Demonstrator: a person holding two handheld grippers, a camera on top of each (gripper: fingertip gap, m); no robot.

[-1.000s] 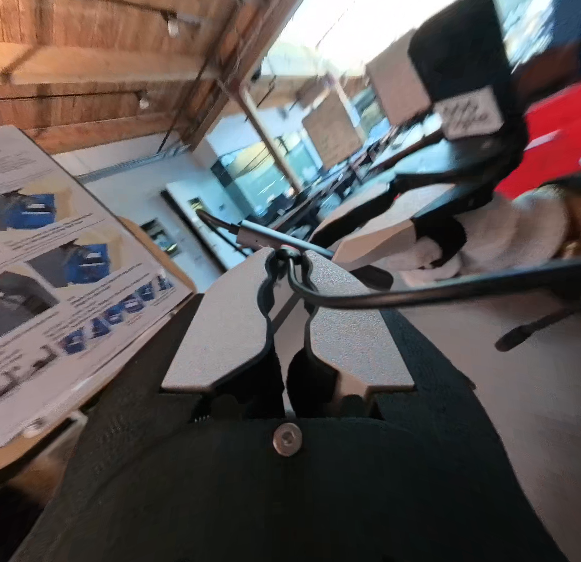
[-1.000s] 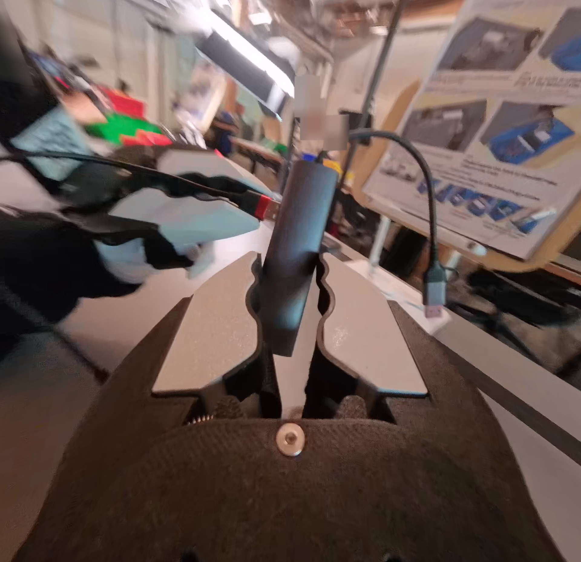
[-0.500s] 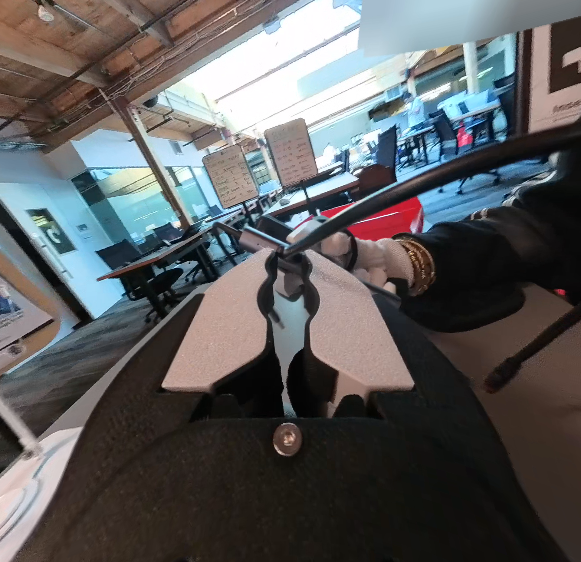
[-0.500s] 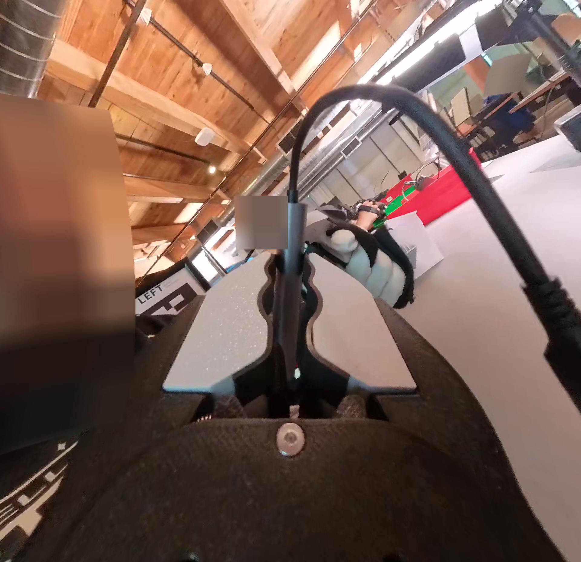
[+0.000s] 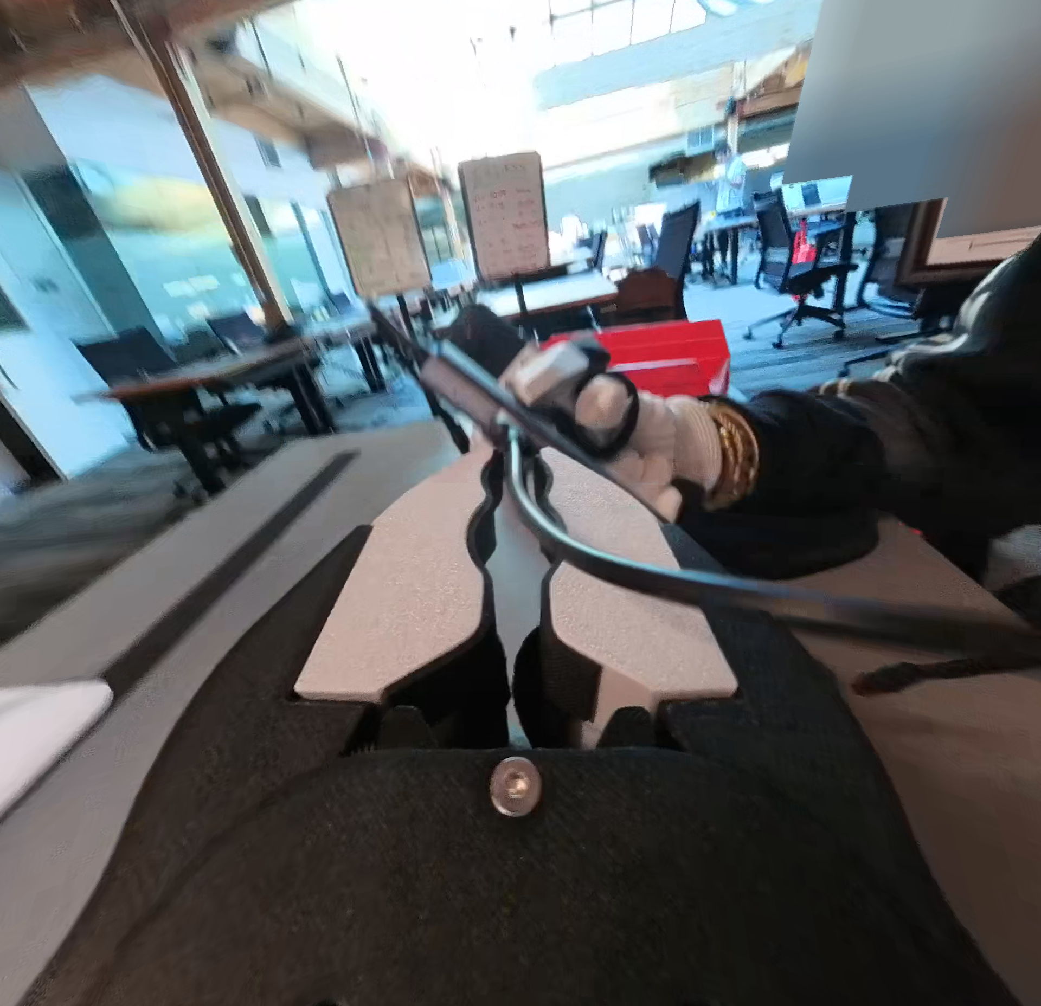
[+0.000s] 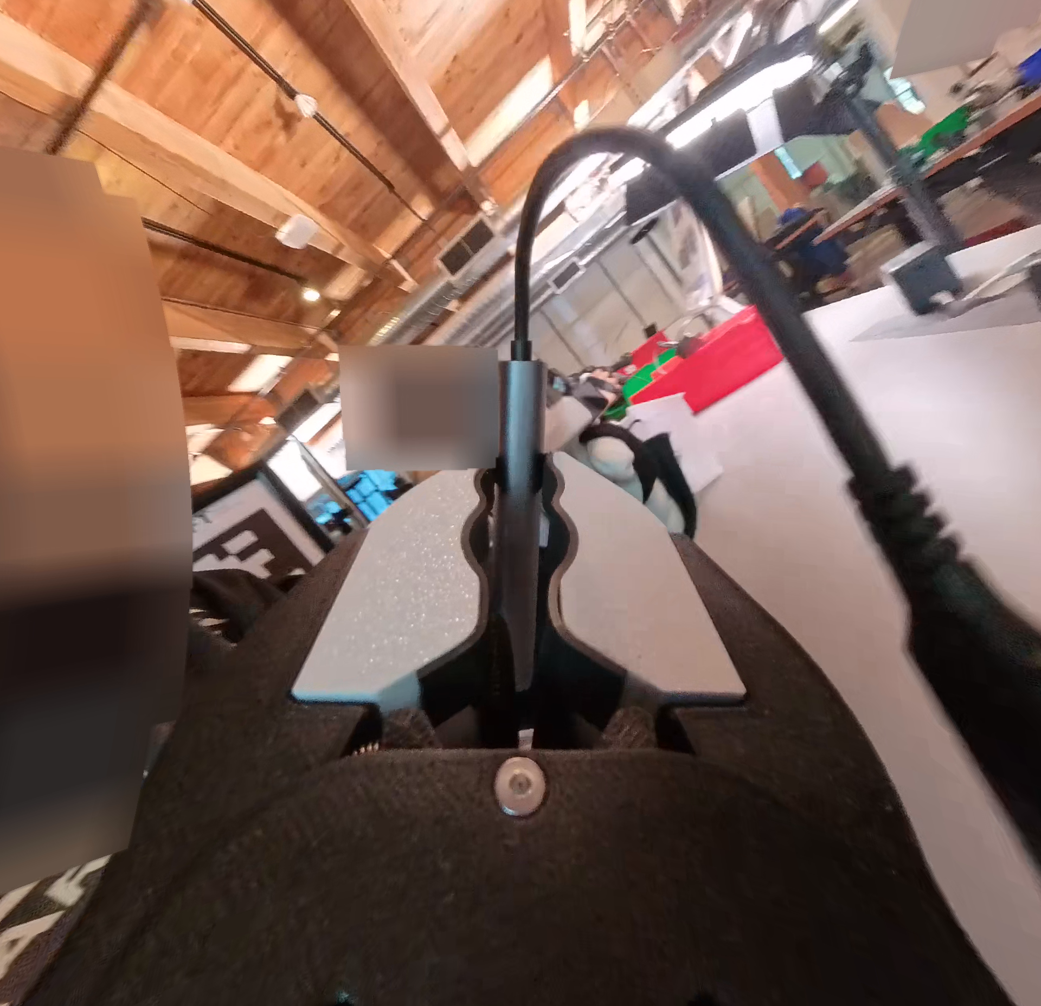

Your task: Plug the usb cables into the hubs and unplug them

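My left gripper [image 5: 512,461] is shut on the plug end of a black USB cable [image 5: 619,570], which curves off to the right. The plug sits at the fingertips against the side of a slim dark grey hub [image 5: 450,379]; the joint itself is hidden. My right gripper [image 6: 521,472] is shut on that hub [image 6: 521,416], seen edge-on and upright. The hub's own black cable [image 6: 788,303] loops up and over to the right. A white-gloved hand [image 5: 648,433] holds the right gripper; the other gloved hand [image 6: 614,461] shows just beyond the hub.
Both grippers are held above a white table [image 5: 169,556] [image 6: 845,472]. A red box [image 5: 664,348] [image 6: 726,359] stands farther off. White paper [image 6: 676,433] and a small grey box [image 6: 924,280] lie on the table. Whiteboards [image 5: 504,213], desks and chairs stand behind. The grippers are tip to tip, or close to it.
Both views have swung away from the poster toward the open office. The plug and hub were apart a second ago; now the plug is at the hub's side. Both grips have held.
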